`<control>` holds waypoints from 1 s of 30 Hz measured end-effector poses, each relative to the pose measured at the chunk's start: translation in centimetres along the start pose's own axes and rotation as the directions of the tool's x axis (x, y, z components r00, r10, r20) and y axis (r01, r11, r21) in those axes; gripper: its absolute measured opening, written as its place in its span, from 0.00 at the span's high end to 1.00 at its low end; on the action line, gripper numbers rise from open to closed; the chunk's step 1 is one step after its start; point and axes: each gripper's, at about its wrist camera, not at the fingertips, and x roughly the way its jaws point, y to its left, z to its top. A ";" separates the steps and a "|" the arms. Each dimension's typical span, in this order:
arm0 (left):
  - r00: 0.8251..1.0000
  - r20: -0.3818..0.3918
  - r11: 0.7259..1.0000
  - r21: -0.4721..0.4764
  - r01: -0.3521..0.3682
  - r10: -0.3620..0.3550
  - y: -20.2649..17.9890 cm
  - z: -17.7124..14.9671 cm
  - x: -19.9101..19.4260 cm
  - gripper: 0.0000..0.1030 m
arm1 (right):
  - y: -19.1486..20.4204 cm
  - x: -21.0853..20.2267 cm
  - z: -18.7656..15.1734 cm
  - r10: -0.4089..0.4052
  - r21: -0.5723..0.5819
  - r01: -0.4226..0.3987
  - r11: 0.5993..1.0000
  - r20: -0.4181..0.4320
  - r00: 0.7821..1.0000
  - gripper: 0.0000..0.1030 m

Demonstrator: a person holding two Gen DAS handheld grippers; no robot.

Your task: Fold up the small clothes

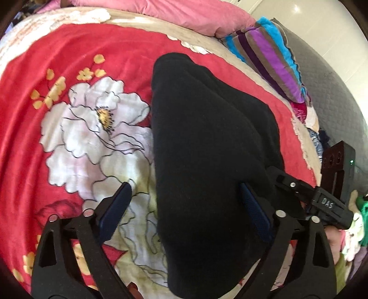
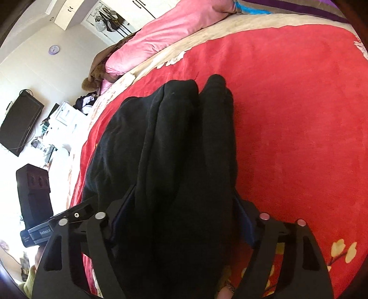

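Nearest to the left wrist camera, the left gripper (image 1: 186,202) stood with its jaws spread wide. Its left blue pad (image 1: 116,209) hung over the flower print and touched no cloth that I could see, while the right pad (image 1: 254,209) lay against the edge of the black garment (image 1: 207,138); the near part of the garment was between the two fingers, but the pads did not press it from both sides. The garment stretched away from 6 o'clock toward 12 o'clock as a long dark heap on the red floral blanket (image 1: 69,69), with the big white flower (image 1: 96,128) at about 9 o'clock of it. At 3 o'clock the right gripper (image 1: 296,191) reached in from the side, touching the same garment. Farther, at 1 o'clock, lay a striped purple and blue cushion (image 1: 269,59), and at 12 o'clock a pink pillow (image 1: 184,13). In the right wrist view, the right gripper (image 2: 184,214) was also parted, with the thick folds of the black garment (image 2: 179,149) filling the gap between its fingers; whether the pads really squeezed the cloth I cannot tell, because the cloth hid them. The garment ran up to 12 o'clock on the red blanket (image 2: 299,103). At 9 o'clock the left gripper (image 2: 78,214) showed beside the garment, and beyond, at 11 o'clock, was the pink pillow (image 2: 165,34).
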 end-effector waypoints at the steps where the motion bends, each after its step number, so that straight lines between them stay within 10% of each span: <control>1: 1.000 -0.003 1.000 -0.002 0.013 -0.013 -0.1 0.1 0.1 0.25 | 0.1 0.1 0.1 0.004 -0.008 -0.004 1.000 -0.003 1.000 0.31; 4: 0.997 -0.019 0.997 -0.020 0.072 -0.073 -0.4 0.2 0.5 0.42 | 0.3 0.5 0.2 0.022 -0.024 -0.022 0.999 -0.009 1.000 0.42; 22: 0.999 0.029 0.997 0.073 0.040 -0.042 -3.0 0.6 -3.5 0.53 | 5.2 -2.9 0.0 0.077 -0.215 -0.052 0.975 0.108 0.991 0.61; 30: 1.000 0.005 0.998 0.064 0.009 -0.009 -2.5 0.3 -2.5 0.53 | 4.2 -0.6 -0.5 -0.099 -0.218 0.109 0.970 0.058 0.993 0.50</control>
